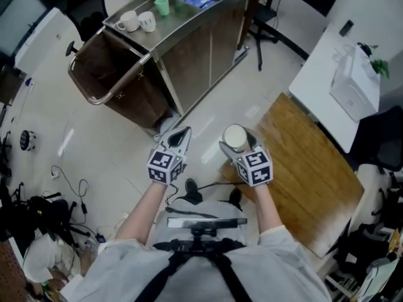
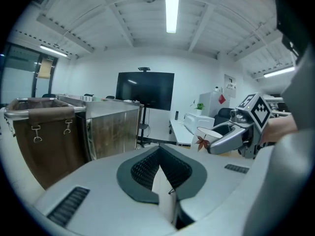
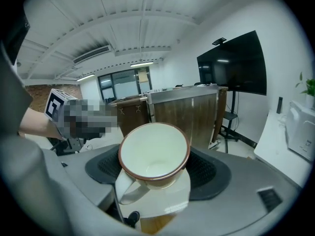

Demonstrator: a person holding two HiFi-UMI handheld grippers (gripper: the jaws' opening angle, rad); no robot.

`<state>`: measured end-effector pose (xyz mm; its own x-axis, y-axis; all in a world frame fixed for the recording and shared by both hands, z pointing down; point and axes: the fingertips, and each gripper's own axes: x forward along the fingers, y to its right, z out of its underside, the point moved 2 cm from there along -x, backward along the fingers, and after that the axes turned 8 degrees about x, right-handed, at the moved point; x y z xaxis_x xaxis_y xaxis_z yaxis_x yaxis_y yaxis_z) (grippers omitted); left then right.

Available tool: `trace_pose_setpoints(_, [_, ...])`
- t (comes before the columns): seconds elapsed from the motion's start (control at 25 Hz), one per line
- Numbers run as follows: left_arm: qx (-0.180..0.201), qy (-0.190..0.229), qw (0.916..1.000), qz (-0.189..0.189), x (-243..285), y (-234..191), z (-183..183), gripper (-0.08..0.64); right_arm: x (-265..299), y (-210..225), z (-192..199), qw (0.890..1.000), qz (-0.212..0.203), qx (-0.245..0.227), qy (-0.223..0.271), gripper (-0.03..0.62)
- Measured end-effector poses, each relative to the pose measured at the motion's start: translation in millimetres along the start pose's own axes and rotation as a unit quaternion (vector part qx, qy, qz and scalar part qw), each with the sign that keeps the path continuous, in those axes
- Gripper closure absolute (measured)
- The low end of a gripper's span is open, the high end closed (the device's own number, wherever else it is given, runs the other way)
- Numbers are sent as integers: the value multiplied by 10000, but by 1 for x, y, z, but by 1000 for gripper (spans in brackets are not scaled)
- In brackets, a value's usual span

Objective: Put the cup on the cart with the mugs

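Right gripper (image 1: 239, 147) grips the white, brown-rimmed cup (image 3: 154, 154) between wide-set jaws, handle toward the person. Left gripper (image 1: 179, 137), just beside it, has its jaws together on nothing. Both hang over the floor (image 1: 119, 146), well apart from the cart (image 1: 189, 27); two mugs (image 1: 129, 21) stand at its left end.

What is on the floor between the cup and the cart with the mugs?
Nothing. The head view shows only bare, shiny floor between the cup and the cart.

Left tool (image 1: 182, 134) closed, right tool (image 1: 235, 139) gripping
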<state>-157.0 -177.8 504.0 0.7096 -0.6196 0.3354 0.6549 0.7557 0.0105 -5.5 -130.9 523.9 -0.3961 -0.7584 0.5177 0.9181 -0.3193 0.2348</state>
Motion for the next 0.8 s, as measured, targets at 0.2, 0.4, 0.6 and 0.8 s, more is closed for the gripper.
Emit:
trace_pose_setpoints(0.2, [-13,28,9998,-184,-33,-53,9,558,41,-46,-10,9997,-222,-55,-47,192])
trace_pose_setpoints(0.4, [-49,87,9993,-357,-58,-95,8,557,70,-80,-30,9991,-370,-189,-56,192])
trace_pose_setpoints(0.6, [-57,204,9989,-424,-68,-124,-6,558,89,-97,-54,9987,-437,-261,-27,192])
trace_pose_setpoints(0.8, [-39,304,9989,-368,-52,-141,-25,558,107,-94,-86,9980,-545,-320,27,192])
